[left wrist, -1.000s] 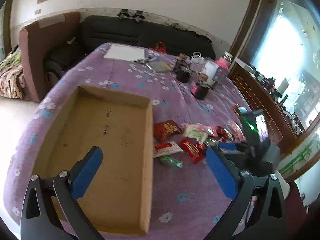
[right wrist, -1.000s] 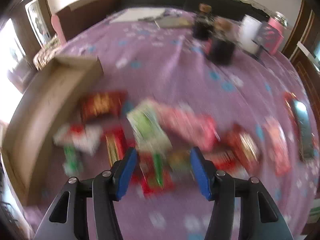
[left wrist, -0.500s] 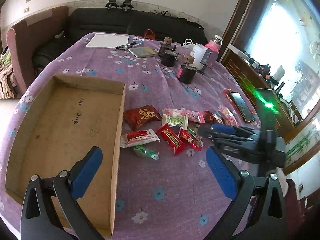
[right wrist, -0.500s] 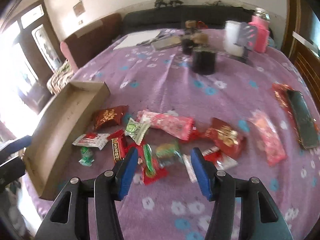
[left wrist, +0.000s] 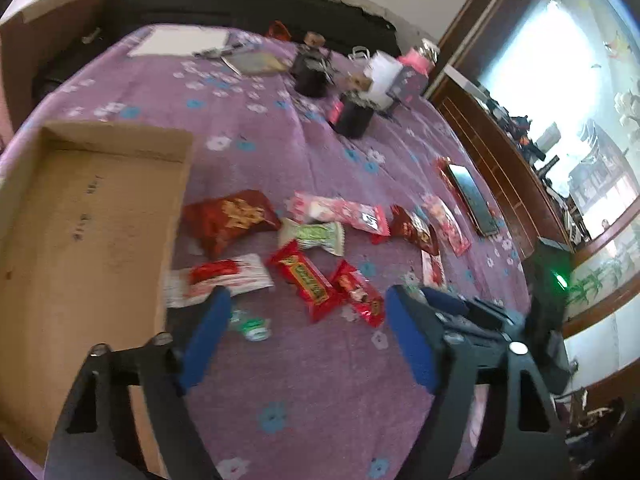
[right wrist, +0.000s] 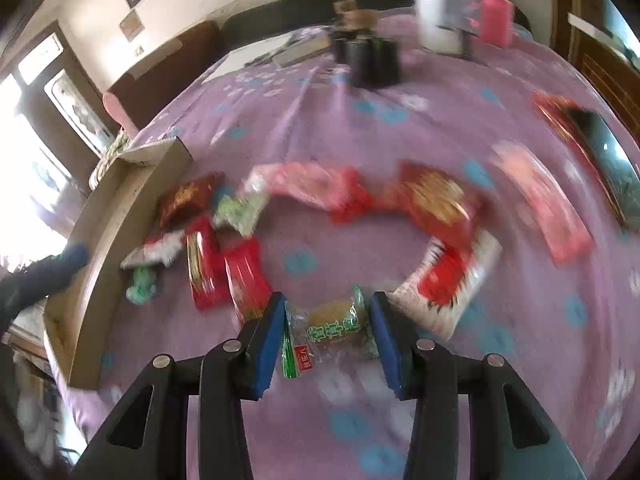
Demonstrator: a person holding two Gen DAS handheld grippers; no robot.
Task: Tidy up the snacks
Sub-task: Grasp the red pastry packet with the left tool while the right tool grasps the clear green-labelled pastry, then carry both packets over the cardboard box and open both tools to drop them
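Note:
Several wrapped snacks lie scattered on the purple flowered cloth [left wrist: 320,380], among them a dark red packet [left wrist: 230,218], a pale green candy [left wrist: 314,235] and a red bar [left wrist: 306,278]. An empty cardboard box [left wrist: 80,240] lies at the left. My left gripper [left wrist: 308,320] is open above the cloth, with a small green candy [left wrist: 252,326] near its left finger. My right gripper [right wrist: 328,336] is open, low over the cloth, its jaws on either side of a clear-wrapped brown cake with a green label [right wrist: 334,326]. The right gripper's body shows in the left wrist view [left wrist: 480,316].
A phone [left wrist: 472,196] lies on a red envelope at the right. Dark jars [left wrist: 352,116], a white cup [left wrist: 382,78] and a pink bottle [left wrist: 414,70] stand at the back, with papers [left wrist: 182,40] beyond. A wooden cabinet runs along the right side.
My right gripper has dropped toward the cloth and moved forward so the brown cake now sits between its jaws. My left gripper has moved right and lower, toward the snacks, and narrowed.

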